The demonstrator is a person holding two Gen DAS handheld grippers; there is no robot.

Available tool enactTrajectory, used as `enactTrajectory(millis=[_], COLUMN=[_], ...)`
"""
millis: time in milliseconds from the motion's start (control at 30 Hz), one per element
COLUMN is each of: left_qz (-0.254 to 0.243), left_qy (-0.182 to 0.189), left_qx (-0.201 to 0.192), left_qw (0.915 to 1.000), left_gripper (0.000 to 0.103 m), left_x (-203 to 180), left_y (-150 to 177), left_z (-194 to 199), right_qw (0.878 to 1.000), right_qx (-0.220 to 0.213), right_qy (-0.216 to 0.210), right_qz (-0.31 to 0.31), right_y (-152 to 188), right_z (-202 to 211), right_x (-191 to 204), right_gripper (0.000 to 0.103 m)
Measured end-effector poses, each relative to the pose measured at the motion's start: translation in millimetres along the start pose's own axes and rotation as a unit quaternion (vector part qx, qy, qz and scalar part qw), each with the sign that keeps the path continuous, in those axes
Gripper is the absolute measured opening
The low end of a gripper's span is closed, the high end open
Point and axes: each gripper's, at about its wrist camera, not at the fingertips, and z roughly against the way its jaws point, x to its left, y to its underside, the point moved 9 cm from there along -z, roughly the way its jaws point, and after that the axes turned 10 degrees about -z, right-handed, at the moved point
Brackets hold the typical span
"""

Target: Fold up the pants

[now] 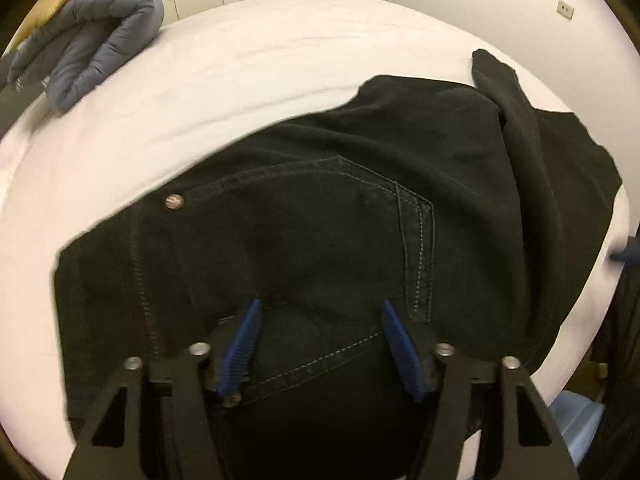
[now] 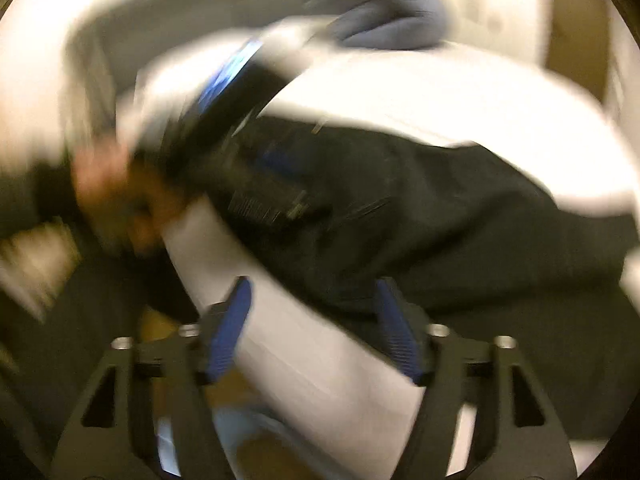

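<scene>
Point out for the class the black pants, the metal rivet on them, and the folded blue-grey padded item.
black pants (image 1: 320, 232), left wrist view, on the back pocket panel.
metal rivet (image 1: 175, 201), left wrist view, on its round face.
blue-grey padded item (image 1: 100, 36), left wrist view, on its upper fold.

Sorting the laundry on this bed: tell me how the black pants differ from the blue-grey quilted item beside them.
The black pants are dark denim with pale stitching and a metal rivet; the blue-grey quilted item is puffy and padded. The pants lie spread low across the near part of the white sheet; the quilted item is bunched in thick folds at the far left edge. The pants cover far more of the sheet. Both rest on the bed, untouched by either gripper.
</scene>
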Motion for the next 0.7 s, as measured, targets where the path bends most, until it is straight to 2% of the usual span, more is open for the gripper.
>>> enactTrajectory(millis=[67, 133, 167, 233, 267, 300, 333, 433, 467, 600, 700], left_qz=[0.017, 0.043, 0.05, 0.069, 0.09, 0.109, 0.126, 0.154, 0.154, 0.166, 0.177], left_qy=[0.0, 0.013, 0.015, 0.025, 0.045, 0.054, 0.06, 0.073, 0.073, 0.082, 0.088], left_qx=[-0.023, -0.044, -0.045, -0.031, -0.011, -0.006, -0.017, -0.017, -0.014, -0.014, -0.016], left_qw=[0.9996, 0.998, 0.9977, 0.9968, 0.9949, 0.9925, 0.9901, 0.9853, 0.9852, 0.9827, 0.9802], left_gripper=[0.058, 0.058, 0.058, 0.058, 0.058, 0.059, 0.059, 0.059, 0.059, 0.059, 0.059], left_x=[-1.7, -3.7, -4.5, -6.1, -7.8, -4.6, -2.5, 0.0, -0.7, 2.4, 5.9], left_y=[-11.8, -26.6, -30.1, -30.7, -25.7, -20.2, -18.8, -17.1, -16.6, -14.8, -18.7], left_z=[13.7, 21.5, 19.4, 2.4, -14.6, -24.1, -26.9, -27.3, -27.9, -30.5, -29.0], right_qw=[0.995, 0.98, 0.968, 0.929, 0.908, 0.893, 0.879, 0.838, 0.828, 0.796, 0.784], right_qx=[-0.037, -0.069, -0.083, -0.116, -0.134, -0.152, -0.166, -0.168, -0.166, -0.156, -0.162], right_qy=[-0.001, 0.007, 0.003, 0.004, -0.001, -0.007, -0.005, 0.005, 0.011, 0.014, 0.0], right_qz=[-0.094, -0.188, -0.238, -0.351, -0.397, -0.424, -0.447, -0.519, -0.536, -0.585, -0.599], right_y=[-20.7, -41.8, -52.0, -70.8, -79.4, -88.7, -95.3, -103.7, -104.2, -106.7, -110.1], right_z=[24.2, 46.3, 55.9, 75.9, 84.7, 90.9, 95.5, 87.0, 81.8, 48.7, 29.8], right_x=[-43.7, -101.9, -133.9, -209.6, -245.4, -274.0, -302.6, -377.8, -395.1, -451.2, -464.4], right_gripper=[0.066, 0.066, 0.066, 0.066, 0.065, 0.065, 0.063, 0.055, 0.053, 0.049, 0.044])
